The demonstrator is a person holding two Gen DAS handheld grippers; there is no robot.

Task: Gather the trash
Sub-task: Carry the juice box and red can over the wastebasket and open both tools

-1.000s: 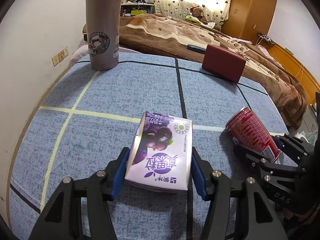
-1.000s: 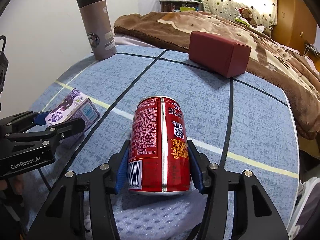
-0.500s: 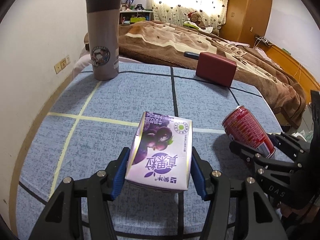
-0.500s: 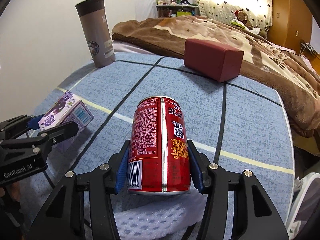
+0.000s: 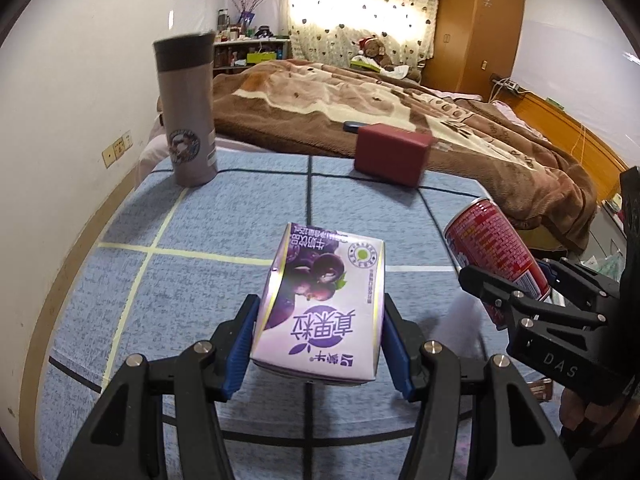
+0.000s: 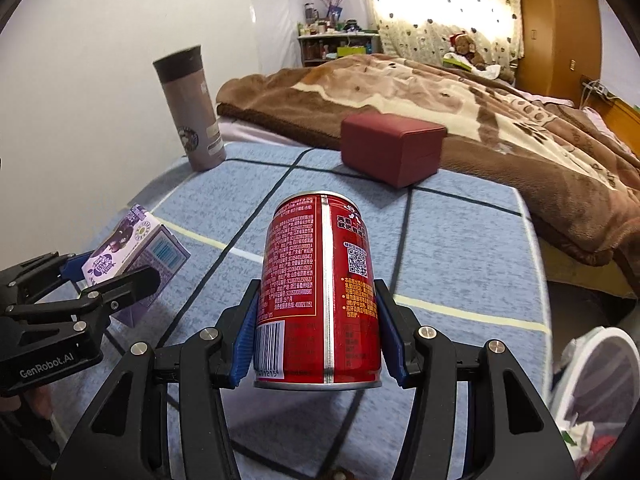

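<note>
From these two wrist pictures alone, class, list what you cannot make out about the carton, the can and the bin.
- Purple carton, left wrist view: its underside faces away, so whether it is opened or empty is hidden.
- Red can, right wrist view: its top faces away, so the opening is unseen.
- White bin, right wrist view: cut by the frame edge, contents blurred.
- Tumbler, left wrist view: motion blur smears its sticker.

On the table (image 5: 224,216) the flask (image 5: 186,108) stands at the far left corner, the box (image 5: 390,154) far right, the bed (image 5: 400,96) behind both. Nearer, the carton (image 5: 324,308) sits left of the can (image 6: 322,296); a bin (image 6: 600,376), perhaps, lies below the table's right edge.
</note>
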